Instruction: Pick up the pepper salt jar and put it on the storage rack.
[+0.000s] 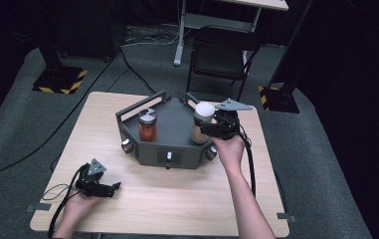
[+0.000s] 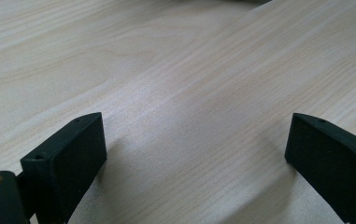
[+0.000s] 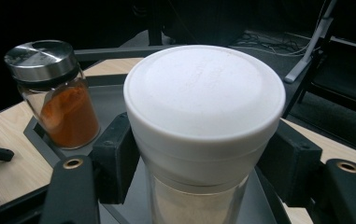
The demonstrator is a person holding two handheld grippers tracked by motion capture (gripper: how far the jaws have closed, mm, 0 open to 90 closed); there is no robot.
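A glass jar with a white lid point(image 1: 203, 119) is at the right side of the dark grey tray point(image 1: 187, 154), and my right gripper point(image 1: 212, 127) is shut on it from the right. In the right gripper view the pads point(image 3: 115, 158) press both sides of the white-lidded jar point(image 3: 203, 102), just under the lid. Whether its base touches the tray I cannot tell. A jar of orange powder with a metal lid point(image 1: 147, 127) stands upright at the tray's left point(image 3: 59, 93). My left gripper point(image 1: 112, 188) rests open on the table near the front left, nothing between its jaws point(image 2: 196, 140).
The tray has raised rails at the back point(image 1: 142, 105) and small knobs on its front wall point(image 1: 169, 156). A black chair point(image 1: 222, 55) and a desk leg point(image 1: 179, 35) stand beyond the light wooden table point(image 1: 177, 199). Cables trail from both grippers.
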